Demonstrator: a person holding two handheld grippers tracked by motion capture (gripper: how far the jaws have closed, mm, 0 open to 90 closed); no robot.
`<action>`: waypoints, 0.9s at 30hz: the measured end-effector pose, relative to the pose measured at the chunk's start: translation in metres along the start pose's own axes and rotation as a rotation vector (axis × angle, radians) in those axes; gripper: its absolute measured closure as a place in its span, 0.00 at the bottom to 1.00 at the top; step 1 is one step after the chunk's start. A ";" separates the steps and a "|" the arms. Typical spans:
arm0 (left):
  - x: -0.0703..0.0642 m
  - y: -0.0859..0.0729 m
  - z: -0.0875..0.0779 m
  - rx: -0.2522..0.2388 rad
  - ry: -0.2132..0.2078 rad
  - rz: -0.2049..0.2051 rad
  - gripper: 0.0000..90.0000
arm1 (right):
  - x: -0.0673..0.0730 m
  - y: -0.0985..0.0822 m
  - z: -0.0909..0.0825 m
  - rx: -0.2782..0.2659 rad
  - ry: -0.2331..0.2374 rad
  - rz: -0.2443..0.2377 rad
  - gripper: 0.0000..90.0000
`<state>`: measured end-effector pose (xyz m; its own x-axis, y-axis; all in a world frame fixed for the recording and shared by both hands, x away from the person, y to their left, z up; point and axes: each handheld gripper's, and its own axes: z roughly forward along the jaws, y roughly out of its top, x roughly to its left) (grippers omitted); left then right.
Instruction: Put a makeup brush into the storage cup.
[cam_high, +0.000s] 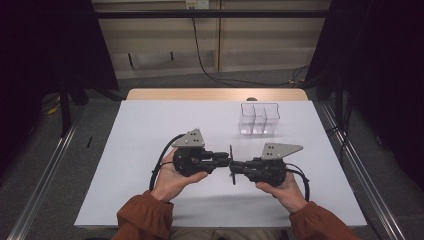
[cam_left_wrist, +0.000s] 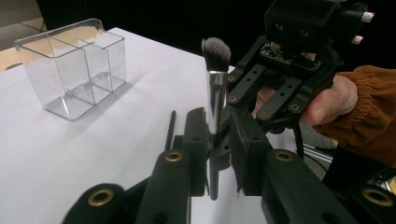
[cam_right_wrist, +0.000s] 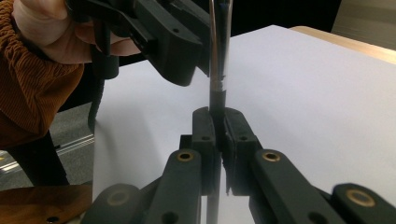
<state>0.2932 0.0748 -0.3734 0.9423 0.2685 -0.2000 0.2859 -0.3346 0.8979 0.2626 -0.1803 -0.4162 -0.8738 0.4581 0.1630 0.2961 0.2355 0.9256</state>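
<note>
While both grippers, left (cam_left_wrist: 218, 140) and right (cam_right_wrist: 219, 128), pinch the grey-bristled, silver-ferruled brush (cam_left_wrist: 215, 88), we see its lower handle blurred, apparently black.

The makeup brush (cam_left_wrist: 215, 84) has grey bristles, a shiny silver ferrule and a black handle. It stands upright above the table. The clear organizer (cam_high: 259, 119) with 3 compartments stands empty, well apart from it.
</note>
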 end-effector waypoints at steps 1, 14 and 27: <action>0.000 -0.001 -0.001 -0.004 0.008 -0.006 0.80 | 0.000 0.000 0.000 0.001 -0.004 0.000 0.94; 0.009 -0.012 -0.015 -0.041 0.105 -0.024 0.44 | -0.001 -0.001 -0.005 -0.007 -0.030 0.001 0.94; 0.013 -0.025 -0.031 -0.075 0.218 -0.045 0.11 | -0.004 -0.001 -0.013 -0.020 -0.049 0.010 0.94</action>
<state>0.2924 0.1146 -0.3865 0.8667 0.4730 -0.1584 0.3054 -0.2521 0.9183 0.2605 -0.1933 -0.4132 -0.8509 0.5016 0.1562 0.2967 0.2134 0.9308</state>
